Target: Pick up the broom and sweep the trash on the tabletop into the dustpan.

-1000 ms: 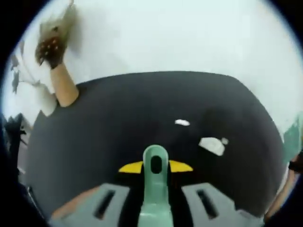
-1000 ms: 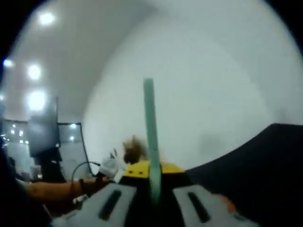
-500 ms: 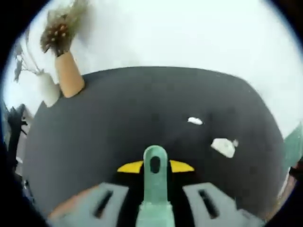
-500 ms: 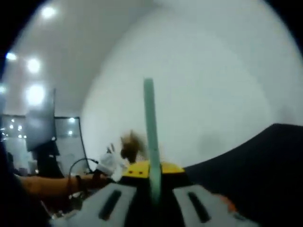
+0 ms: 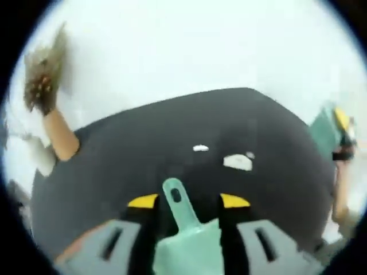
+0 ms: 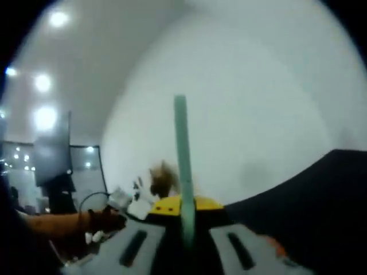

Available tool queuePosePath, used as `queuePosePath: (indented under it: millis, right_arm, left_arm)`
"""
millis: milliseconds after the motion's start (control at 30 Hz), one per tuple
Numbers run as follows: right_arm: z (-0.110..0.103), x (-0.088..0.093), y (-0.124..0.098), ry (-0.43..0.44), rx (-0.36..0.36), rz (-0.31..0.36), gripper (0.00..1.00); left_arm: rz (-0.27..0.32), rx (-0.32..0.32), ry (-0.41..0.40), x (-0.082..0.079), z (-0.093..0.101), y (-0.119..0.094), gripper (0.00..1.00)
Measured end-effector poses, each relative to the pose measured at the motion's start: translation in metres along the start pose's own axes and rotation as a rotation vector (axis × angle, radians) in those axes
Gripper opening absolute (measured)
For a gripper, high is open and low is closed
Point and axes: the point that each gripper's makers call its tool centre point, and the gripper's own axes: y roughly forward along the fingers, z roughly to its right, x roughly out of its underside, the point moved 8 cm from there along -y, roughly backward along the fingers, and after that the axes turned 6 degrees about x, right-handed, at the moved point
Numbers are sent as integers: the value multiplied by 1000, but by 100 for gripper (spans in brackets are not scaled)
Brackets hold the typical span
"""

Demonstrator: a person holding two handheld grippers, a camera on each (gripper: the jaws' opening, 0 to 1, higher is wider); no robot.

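Both grippers loaded, the sweep not yet begun.

The left gripper [image 5: 189, 201] is clamped on the green dustpan [image 5: 186, 240] by its handle, above the black tabletop [image 5: 126, 160]; two white scraps of trash [image 5: 237, 162] lie just ahead, near each other; the right gripper [image 6: 182, 209] is closed around the thin green broom [image 6: 183, 166] handle, which points at a pale wall; a good sweep likely means setting the dustpan's lip flat on the tabletop beside the trash, then drawing the bristles low toward it.

wall [image 5: 189, 46]: plain white | ceiling lights [image 6: 43, 83]: bright round spots | tabletop [image 5: 172, 132]: black
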Motion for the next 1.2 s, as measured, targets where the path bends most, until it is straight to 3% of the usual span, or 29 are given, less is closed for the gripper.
queuePosePath:
  millis: [300, 433, 567, 667, 833, 933, 1200]
  right_arm:
    - [-3, 0, -7, -26, 0, -3, 5]
    - [-4, -3, -10, -39, 8, 0, 5]
    - [-10, -7, -12, -69, 13, 6, 5]
    - [-16, -10, -14, -89, 10, 12, 5]
    - [-26, -15, -19, -120, 4, 27, 5]
    - [-29, -17, -21, -123, -6, 34, 5]
    - [-26, -17, -24, -108, -2, 46, 5]
  left_arm:
    - [-66, 104, 172, 18, -5, -11, 41]
    - [-88, 138, 307, 21, -9, -12, 37]
    - [-159, 156, 420, 25, -16, -12, 30]
    - [-236, 189, 449, 30, -22, -9, 30]
    - [-254, 218, 477, 32, -31, -1, 30]
    - [-281, 241, 493, 34, -33, 3, 23]
    - [-340, 280, 529, 41, -32, 22, 24]
